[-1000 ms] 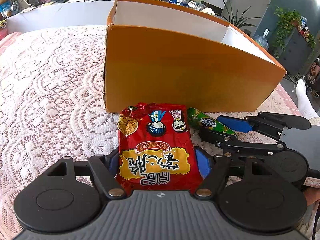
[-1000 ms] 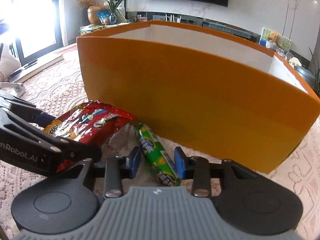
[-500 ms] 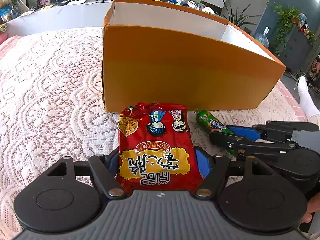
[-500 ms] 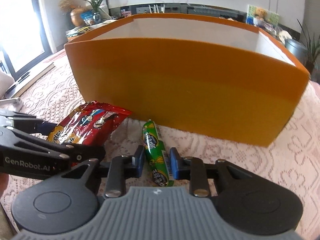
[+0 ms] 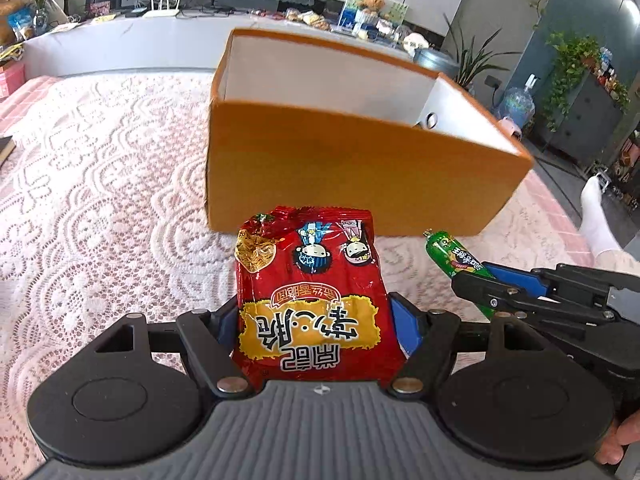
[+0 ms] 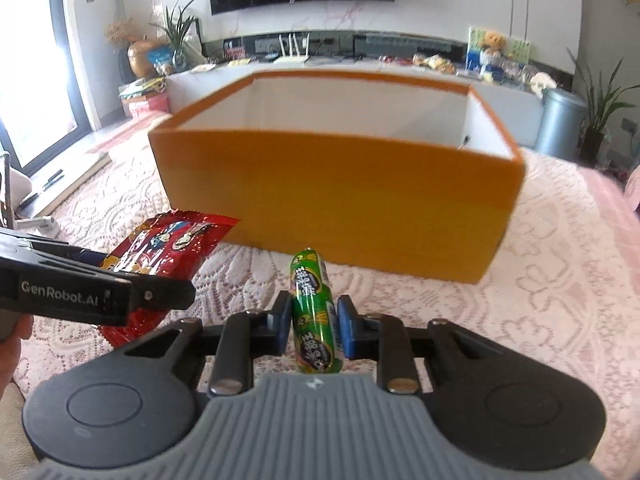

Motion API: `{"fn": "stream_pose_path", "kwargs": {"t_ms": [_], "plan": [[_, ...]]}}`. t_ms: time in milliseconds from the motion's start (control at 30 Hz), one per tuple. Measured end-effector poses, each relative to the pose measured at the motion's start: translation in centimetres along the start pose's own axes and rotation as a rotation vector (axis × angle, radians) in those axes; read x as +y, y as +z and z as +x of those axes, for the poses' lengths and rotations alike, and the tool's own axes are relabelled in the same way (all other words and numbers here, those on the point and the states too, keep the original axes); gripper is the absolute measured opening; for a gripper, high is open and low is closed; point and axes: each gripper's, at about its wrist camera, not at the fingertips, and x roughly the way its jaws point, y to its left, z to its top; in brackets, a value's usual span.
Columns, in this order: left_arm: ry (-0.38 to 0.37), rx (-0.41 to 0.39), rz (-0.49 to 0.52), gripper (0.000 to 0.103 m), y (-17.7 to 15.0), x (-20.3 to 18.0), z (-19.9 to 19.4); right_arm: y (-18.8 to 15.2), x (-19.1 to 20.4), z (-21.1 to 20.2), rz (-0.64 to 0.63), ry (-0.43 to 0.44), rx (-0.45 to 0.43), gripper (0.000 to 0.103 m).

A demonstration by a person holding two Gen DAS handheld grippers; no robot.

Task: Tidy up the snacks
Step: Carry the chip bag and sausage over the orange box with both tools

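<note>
Right wrist view: the green sausage stick (image 6: 314, 312) sits clamped between the blue pads of the right gripper (image 6: 314, 326), which has just closed on it, its free end pointing at the orange box (image 6: 344, 196). Left wrist view: the red noodle packet (image 5: 312, 300) is pinched at its sides by the left gripper (image 5: 316, 322), jaws standing wide around the bag. Both snacks appear to hang clear of the lace tablecloth (image 5: 100, 184), just short of the box's near wall; the box stands towards the table's far edge, open at the top, white inside, and no contents show from here.

The step in hand looks like carrying both snacks up and over that near wall. To do it well, each should clear the rim before going forward, as the drooping packet could catch the cardboard. The two grippers are close together, so release the snacks well apart inside the box.
</note>
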Motion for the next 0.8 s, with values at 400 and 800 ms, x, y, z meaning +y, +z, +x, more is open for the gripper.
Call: {"fn": "stream_pose_path", "kwargs": {"t_ms": [400, 800], "plan": [[-0.018, -0.087, 0.023, 0.084, 2.5, -3.5, -4.0, 0.8, -1.5, -6.4, 0.038, -0.045, -0.131, 0.021], [0.019, -0.137, 0.086, 0.084, 8.1, -5.6, -3.3, 5.4, -2.3, -7.7, -0.024, -0.078, -0.198, 0.021]]}}
